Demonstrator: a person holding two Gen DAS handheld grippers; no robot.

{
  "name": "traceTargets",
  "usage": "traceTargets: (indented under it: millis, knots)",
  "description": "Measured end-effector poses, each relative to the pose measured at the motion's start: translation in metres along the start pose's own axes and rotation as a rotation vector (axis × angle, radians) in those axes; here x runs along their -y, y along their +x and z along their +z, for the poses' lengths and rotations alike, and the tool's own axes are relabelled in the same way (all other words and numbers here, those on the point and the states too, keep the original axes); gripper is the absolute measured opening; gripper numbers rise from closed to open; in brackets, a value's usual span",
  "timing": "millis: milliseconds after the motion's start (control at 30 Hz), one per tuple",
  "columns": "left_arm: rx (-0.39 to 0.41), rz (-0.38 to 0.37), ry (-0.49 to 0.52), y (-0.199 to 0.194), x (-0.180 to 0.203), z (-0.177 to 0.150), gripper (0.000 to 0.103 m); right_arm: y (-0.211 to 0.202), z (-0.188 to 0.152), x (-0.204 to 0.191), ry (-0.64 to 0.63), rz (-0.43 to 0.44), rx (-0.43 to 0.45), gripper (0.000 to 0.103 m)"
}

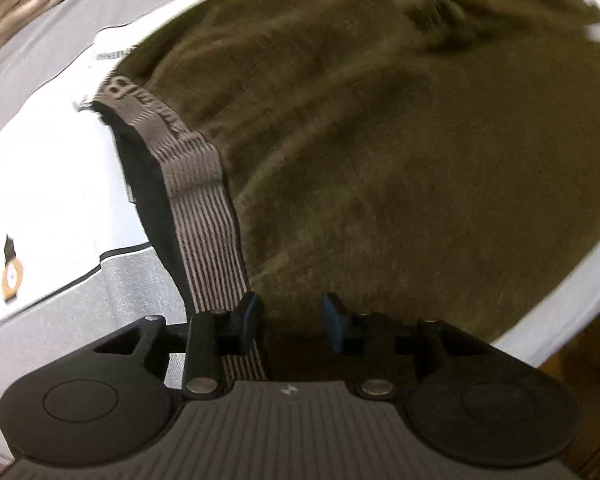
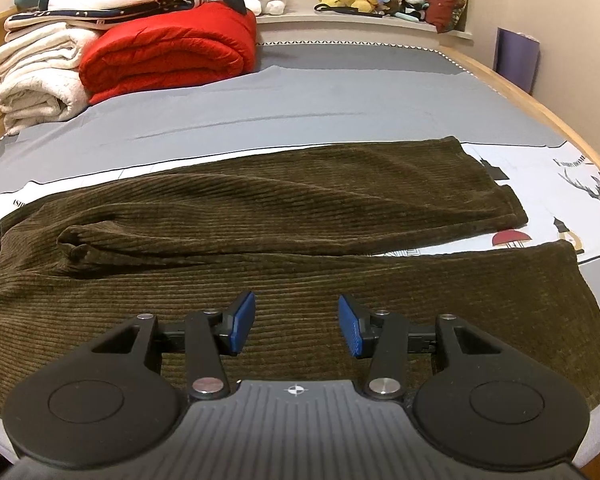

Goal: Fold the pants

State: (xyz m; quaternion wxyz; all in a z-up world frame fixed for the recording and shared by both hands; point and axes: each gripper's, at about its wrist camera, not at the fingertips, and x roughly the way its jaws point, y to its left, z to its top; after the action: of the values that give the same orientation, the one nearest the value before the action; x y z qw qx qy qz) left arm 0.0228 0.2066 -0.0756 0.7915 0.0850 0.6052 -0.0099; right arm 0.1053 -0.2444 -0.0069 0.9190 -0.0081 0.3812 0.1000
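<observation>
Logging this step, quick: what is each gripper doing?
Left gripper: open, over the pants by the waistband.
Right gripper: open, holding nothing, above a pant leg.

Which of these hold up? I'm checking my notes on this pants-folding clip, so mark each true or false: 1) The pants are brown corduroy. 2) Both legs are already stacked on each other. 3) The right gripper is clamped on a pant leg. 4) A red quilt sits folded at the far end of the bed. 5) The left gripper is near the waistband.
1) The pants are brown corduroy. True.
2) Legs stacked. False: they lie side by side, splayed apart at the cuffs.
3) The right gripper clamped. False: its jaws stand open above the near leg, nothing between them.
4) The red quilt is folded at the far end of the bed. True.
5) The left gripper is near the striped waistband. True.
</observation>
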Motion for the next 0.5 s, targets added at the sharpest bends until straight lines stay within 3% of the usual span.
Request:
traceTargets:
  millis: [133,300,433,500]
  knots:
    - [0.121,-0.092,-0.148,-0.025,-0.015,0.017,0.049,-0.001,0.002,0.0,0.0,0.007,0.008,0.049]
    - [0.226,-0.121,-0.301,-0.045,-0.032,0.037,0.046,-0.002,0.005,-0.001,0.007,0.005,0.025,0.049]
    - [0.3,-0.133,-0.404,-0.052,-0.048,0.051,0.018,-0.004,0.011,0.0,0.031,-0.004,0.059,0.049]
    - [0.324,-0.12,-0.444,-0.06,-0.051,0.055,0.01,-0.005,0.014,0.002,0.049,0.001,0.078,0.048]
